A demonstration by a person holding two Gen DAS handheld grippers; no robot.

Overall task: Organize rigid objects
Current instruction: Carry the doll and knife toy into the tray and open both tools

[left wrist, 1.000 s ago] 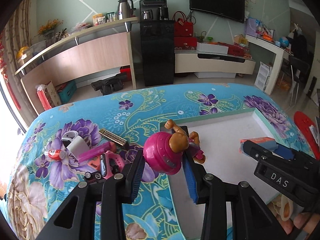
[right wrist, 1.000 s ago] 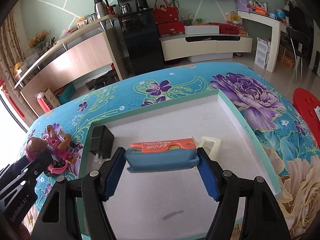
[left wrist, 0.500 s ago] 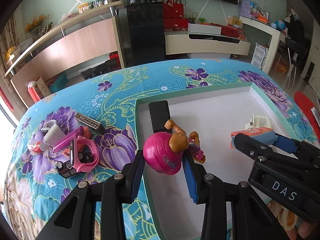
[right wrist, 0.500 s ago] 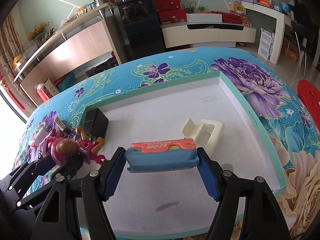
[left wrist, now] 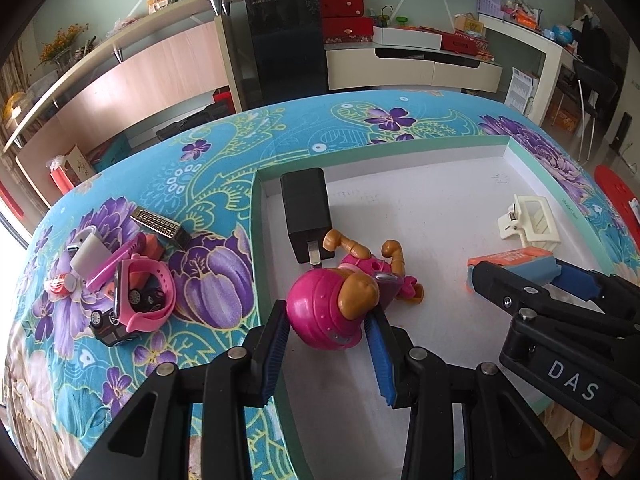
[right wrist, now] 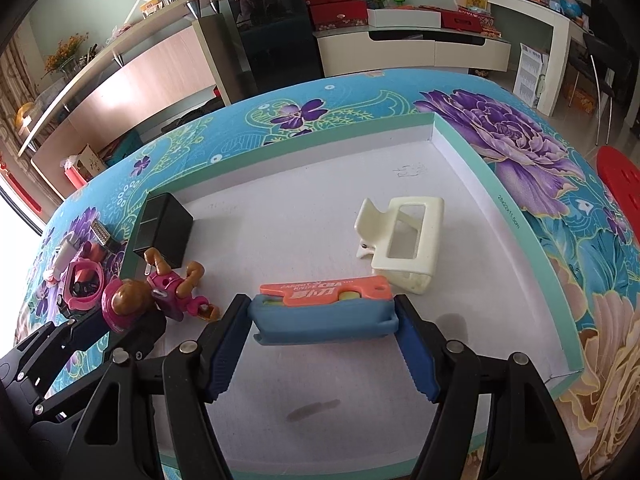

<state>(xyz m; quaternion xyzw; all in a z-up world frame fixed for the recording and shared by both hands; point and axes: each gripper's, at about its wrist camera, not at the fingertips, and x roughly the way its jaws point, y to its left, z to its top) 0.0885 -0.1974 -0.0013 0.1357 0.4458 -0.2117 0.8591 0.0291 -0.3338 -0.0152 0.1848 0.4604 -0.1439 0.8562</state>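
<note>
My left gripper (left wrist: pixel 328 332) is shut on a pink toy figure (left wrist: pixel 340 300) with a brown face, held by its round pink head low over the left part of the white tray (left wrist: pixel 420 184). The figure (right wrist: pixel 160 292) shows at the left of the right wrist view too. My right gripper (right wrist: pixel 324 320) is shut on a blue and orange cutter (right wrist: pixel 324 308), held crosswise over the tray's (right wrist: pixel 304 200) middle. A black charger (left wrist: pixel 306 216) lies in the tray's far left corner and a cream clip (right wrist: pixel 404 244) lies toward its right side.
On the flowered cloth (left wrist: pixel 180 168) left of the tray lies a pile: a pink watch (left wrist: pixel 144 292), a toy car (left wrist: pixel 108 324), a patterned lighter (left wrist: pixel 160 228) and other small things. Shelves, a black cabinet (left wrist: pixel 288 40) and a red stool (right wrist: pixel 620 176) stand beyond the table.
Both grippers have sunk toward the tray with their loads. The left one has carried the pink figure rightwards from over the cloth's edge to above the tray, close to the charger.
</note>
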